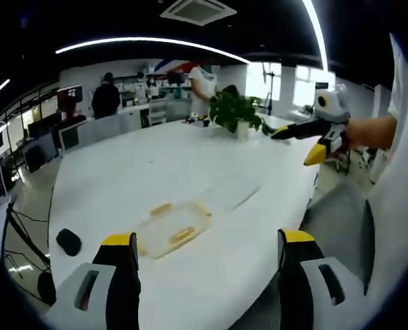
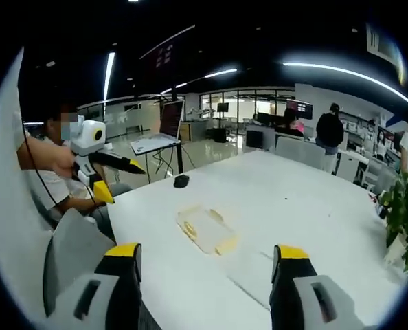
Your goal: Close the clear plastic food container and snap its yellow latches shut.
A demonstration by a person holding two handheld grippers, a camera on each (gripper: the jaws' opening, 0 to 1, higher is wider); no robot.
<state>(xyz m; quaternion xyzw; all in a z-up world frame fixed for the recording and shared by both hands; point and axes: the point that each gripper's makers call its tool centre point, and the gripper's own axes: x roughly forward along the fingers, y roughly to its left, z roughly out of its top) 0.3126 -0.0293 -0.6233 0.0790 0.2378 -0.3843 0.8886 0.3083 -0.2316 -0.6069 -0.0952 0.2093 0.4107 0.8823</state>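
Observation:
The clear plastic container (image 1: 173, 228) with yellow latches lies flat on the white table (image 1: 156, 165), just beyond my left gripper (image 1: 207, 242), which is open and empty. A flat clear piece (image 1: 233, 192), perhaps its lid, rests behind the container. In the right gripper view the container (image 2: 205, 230) sits ahead of my right gripper (image 2: 207, 251), also open and holding nothing. Each gripper hangs above the table's near edge, apart from the container. The right gripper (image 1: 299, 143) appears at the left view's right side, held by a hand. The left gripper (image 2: 123, 181) appears in the right view.
A potted plant (image 1: 235, 110) stands at the far side of the table. A small black object (image 1: 68, 240) lies near the table's edge. A grey chair (image 1: 338, 220) is tucked by the near edge. Several people stand at desks in the background.

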